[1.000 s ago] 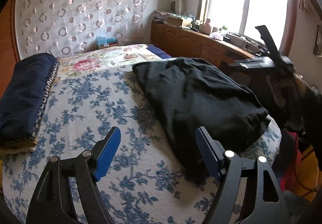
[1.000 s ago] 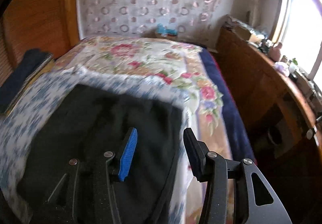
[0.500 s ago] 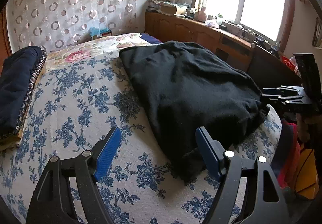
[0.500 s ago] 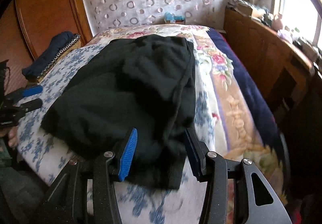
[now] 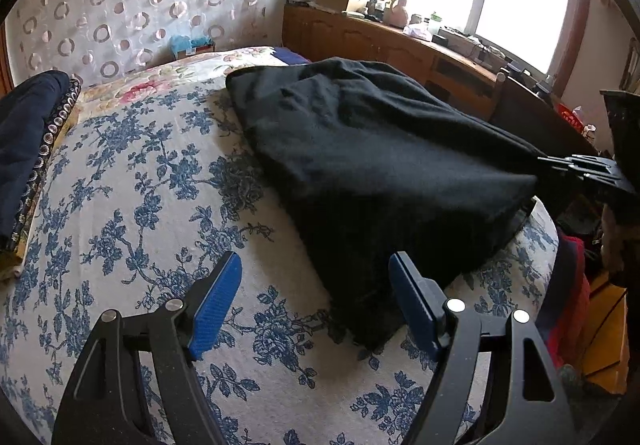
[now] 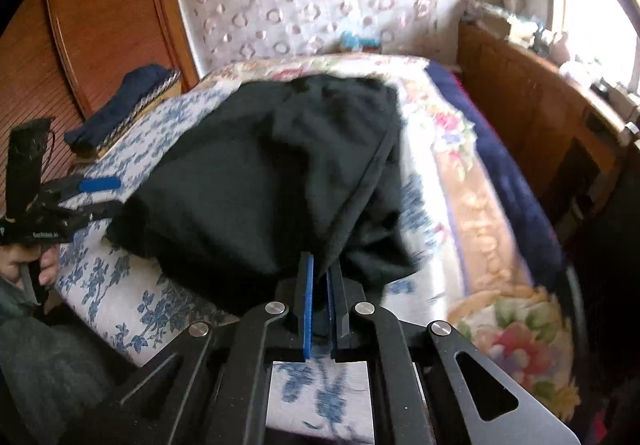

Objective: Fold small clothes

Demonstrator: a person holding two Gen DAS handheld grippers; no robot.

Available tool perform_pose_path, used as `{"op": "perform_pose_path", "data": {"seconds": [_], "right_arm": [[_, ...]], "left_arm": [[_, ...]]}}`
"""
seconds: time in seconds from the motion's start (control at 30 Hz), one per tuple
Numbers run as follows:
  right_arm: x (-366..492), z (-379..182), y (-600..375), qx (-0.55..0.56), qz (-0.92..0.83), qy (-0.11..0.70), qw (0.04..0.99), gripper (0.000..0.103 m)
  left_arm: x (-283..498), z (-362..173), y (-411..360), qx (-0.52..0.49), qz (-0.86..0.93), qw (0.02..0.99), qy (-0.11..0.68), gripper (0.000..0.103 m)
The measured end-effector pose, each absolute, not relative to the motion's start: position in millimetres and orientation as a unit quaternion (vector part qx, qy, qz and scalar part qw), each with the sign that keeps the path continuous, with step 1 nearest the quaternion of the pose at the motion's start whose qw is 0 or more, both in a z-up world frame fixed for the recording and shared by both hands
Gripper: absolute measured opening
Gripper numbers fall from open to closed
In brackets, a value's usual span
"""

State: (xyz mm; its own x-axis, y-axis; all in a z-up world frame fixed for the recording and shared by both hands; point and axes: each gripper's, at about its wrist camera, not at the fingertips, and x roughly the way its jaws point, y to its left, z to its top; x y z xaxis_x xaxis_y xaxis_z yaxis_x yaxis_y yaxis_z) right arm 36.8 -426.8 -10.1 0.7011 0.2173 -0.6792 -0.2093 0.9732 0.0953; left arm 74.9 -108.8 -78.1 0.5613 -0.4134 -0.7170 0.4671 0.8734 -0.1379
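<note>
The black garment (image 5: 372, 165) lay rumpled on the bed (image 5: 132, 205), spread over its blue-flowered cover toward the near right corner. The right wrist view showed the right tongs (image 6: 319, 281) pressed together on the garment's near edge, a fold of black cloth pinched between the blue pads, the jaws having just closed on it. The left wrist view saw those tongs only side-on at the garment's far right end, where the cloth was pulled taut toward them. The left tongs (image 5: 316, 297) stood wide apart above the bed, the garment's near corner lying between and below the fingers, untouched. Only the right view showed the hand (image 6: 30, 265) holding the left tongs. A folded navy blanket (image 5: 24, 137) sat at the bed's left edge, well apart, leaving bare flowered cover between.
</note>
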Motion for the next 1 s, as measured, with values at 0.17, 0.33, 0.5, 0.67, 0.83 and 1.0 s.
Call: {"op": "perform_pose_path", "data": {"seconds": [0.17, 0.33, 0.5, 0.67, 0.83, 1.0], "right_arm": [[34.9, -20.0, -427.2, 0.002, 0.113, 0.385, 0.916, 0.005], [36.3, -27.0, -424.0, 0.006, 0.105, 0.388, 0.916, 0.005], [41.6, -29.5, -420.3, -0.009, 0.086, 0.39, 0.917, 0.023], [46.6, -35.6, -424.7, 0.007, 0.071, 0.397, 0.915, 0.053], [49.1, -44.5, -421.9, 0.024, 0.087, 0.406, 0.909, 0.055], [47.2, -44.6, -412.0, 0.008, 0.105, 0.402, 0.909, 0.048]], "left_arm": [[74.0, -78.8, -111.7, 0.04, -0.25, 0.881, 0.399, 0.076], [75.6, -80.1, -112.5, 0.043, -0.248, 0.88, 0.402, 0.076], [76.6, -82.3, -113.3, 0.044, -0.249, 0.878, 0.407, 0.075], [77.4, -85.7, -116.1, 0.043, -0.261, 0.87, 0.416, 0.054], [75.3, -88.7, -118.4, 0.037, -0.271, 0.862, 0.427, 0.049], [73.8, -88.6, -120.1, 0.028, -0.286, 0.854, 0.434, 0.03]]}}
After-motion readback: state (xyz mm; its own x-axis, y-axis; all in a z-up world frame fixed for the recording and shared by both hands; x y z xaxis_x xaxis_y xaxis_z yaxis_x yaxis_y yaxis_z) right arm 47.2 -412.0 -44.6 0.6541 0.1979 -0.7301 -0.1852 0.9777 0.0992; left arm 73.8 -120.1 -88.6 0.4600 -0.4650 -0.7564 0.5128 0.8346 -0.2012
